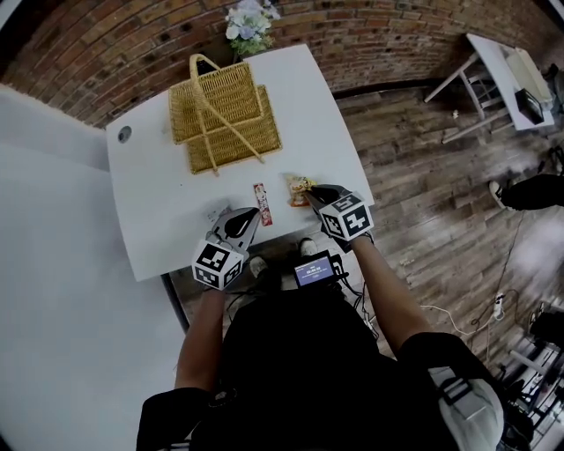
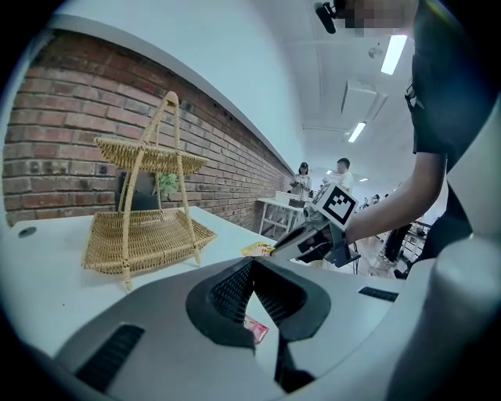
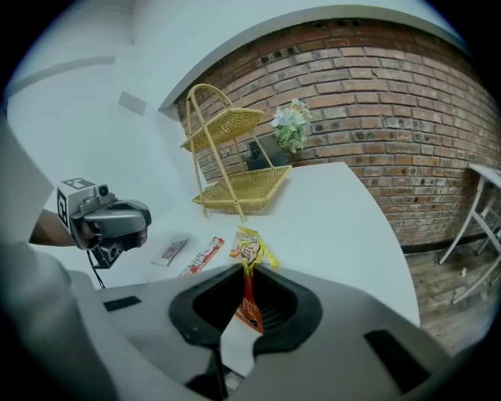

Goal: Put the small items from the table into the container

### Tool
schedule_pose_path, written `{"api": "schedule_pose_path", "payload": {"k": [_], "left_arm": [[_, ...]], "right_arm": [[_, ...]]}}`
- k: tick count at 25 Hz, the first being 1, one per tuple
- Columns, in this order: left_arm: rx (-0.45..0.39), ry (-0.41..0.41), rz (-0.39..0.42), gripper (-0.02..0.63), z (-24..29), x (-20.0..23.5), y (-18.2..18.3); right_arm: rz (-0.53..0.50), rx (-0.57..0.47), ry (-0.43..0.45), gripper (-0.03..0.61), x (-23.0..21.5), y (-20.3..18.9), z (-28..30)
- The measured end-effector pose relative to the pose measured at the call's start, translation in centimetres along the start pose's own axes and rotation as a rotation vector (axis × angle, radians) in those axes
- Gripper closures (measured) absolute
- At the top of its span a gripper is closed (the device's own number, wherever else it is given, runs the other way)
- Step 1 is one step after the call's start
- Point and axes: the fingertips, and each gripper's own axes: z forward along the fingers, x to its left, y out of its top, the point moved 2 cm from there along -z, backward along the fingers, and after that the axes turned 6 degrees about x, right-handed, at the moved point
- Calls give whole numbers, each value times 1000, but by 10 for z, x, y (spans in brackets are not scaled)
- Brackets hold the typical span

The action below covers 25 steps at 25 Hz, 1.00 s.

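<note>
My right gripper (image 1: 310, 190) (image 3: 246, 270) is shut on a yellow and orange snack packet (image 3: 248, 249) (image 1: 300, 187), pinching its lower end just above the white table (image 1: 167, 220). The packet's top sticks out past the pads. My left gripper (image 1: 249, 217) (image 2: 250, 268) is shut with nothing seen between its pads; a pink packet corner (image 2: 256, 331) shows below them. A red and white stick packet (image 1: 262, 203) (image 3: 201, 258) lies between the grippers, and a small flat packet (image 1: 216, 214) (image 3: 172, 250) lies by the left one. The two-tier wicker basket (image 1: 225, 114) (image 3: 235, 184) (image 2: 145, 235) stands further back.
A vase of flowers (image 1: 248, 26) (image 3: 288, 125) stands behind the basket by the brick wall. A round cable hole (image 1: 124, 134) sits at the table's far left corner. Another white table (image 1: 511, 70) stands off right on the wooden floor. People stand in the background of the left gripper view.
</note>
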Motion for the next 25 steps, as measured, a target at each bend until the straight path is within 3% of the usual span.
{"api": "schedule_pose_path", "payload": {"k": [14,25], "left_arm": [[-108,103,-39,604,-32,19,10],[-118,90,-11,604,-32,19,20]], "right_arm": [[-149,-65,108,534,59,62,-8],[-174,-91,94,534,63,74,-19]]}}
